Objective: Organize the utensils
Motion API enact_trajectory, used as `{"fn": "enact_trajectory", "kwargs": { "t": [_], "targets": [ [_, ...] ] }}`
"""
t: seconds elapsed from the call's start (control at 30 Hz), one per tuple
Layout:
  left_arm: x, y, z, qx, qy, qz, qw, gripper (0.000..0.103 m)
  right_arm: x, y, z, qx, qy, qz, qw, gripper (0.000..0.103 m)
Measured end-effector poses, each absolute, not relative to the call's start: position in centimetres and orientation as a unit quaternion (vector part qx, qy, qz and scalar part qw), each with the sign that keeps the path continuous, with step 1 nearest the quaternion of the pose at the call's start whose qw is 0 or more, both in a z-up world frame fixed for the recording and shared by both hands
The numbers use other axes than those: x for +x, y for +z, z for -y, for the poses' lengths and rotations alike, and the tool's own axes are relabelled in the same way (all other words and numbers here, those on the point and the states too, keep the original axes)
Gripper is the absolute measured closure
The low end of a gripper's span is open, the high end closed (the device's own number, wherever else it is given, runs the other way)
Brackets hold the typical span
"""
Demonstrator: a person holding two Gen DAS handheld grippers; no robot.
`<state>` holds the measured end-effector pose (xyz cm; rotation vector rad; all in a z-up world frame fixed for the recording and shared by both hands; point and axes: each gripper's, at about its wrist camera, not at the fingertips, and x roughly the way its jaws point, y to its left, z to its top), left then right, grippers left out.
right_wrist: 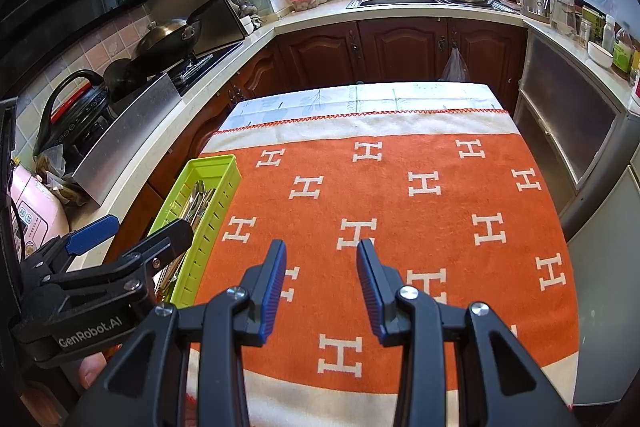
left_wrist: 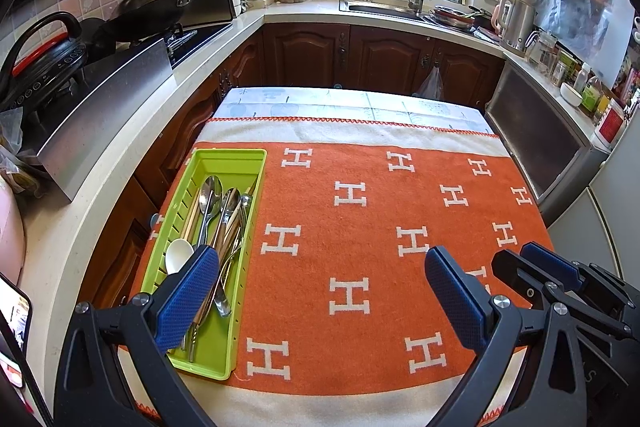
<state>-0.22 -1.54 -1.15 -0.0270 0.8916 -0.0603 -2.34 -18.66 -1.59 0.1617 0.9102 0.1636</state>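
Where the orange blanket (left_wrist: 360, 267) covers the table, every utensil in view already lies inside the green tray (left_wrist: 224, 163) at the table's left edge. None shows on the cloth itself in either view.

Tray contents: metal spoons (left_wrist: 210, 195) with bowls toward the far end, a white spoon (left_wrist: 178, 255) against the near-left wall, chopsticks (left_wrist: 191, 211) and other handles running lengthwise. They lie in one loose bundle, overlapping, not sorted by kind. Part of the pile is hidden behind a blue pad.

Left gripper (left_wrist: 320, 303): jaws wide apart, holding nothing. Its left finger sits over the near half of the tray, its right finger over bare blanket. Whether the pad touches the utensils cannot be told.

Right gripper (right_wrist: 322, 279): jaws apart, though narrower than the left's, holding nothing. It hovers over the middle of the blanket, well apart from the tray.

Judgement: things lie as the task would leave them, gathered in the tray. That fits either a finished gathering with both grippers free, or a full tray waiting to be laid out or sorted. One moment cannot settle which. Any further handling would call for care with the overlapped handles, since lifting one could drag its neighbours.
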Motion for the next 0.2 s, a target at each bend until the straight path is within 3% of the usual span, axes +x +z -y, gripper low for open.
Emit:
{"fn": "enact_trajectory", "kwargs": {
  "t": [0.2],
  "targets": [
    [-0.24, -1.05, 1.43, -0.011, -0.033, -0.433, 0.901, 0.001, -2.71, -1.76, 18.63, 0.081, 0.077, -0.441, 0.891, 0.066]
  ]
}}
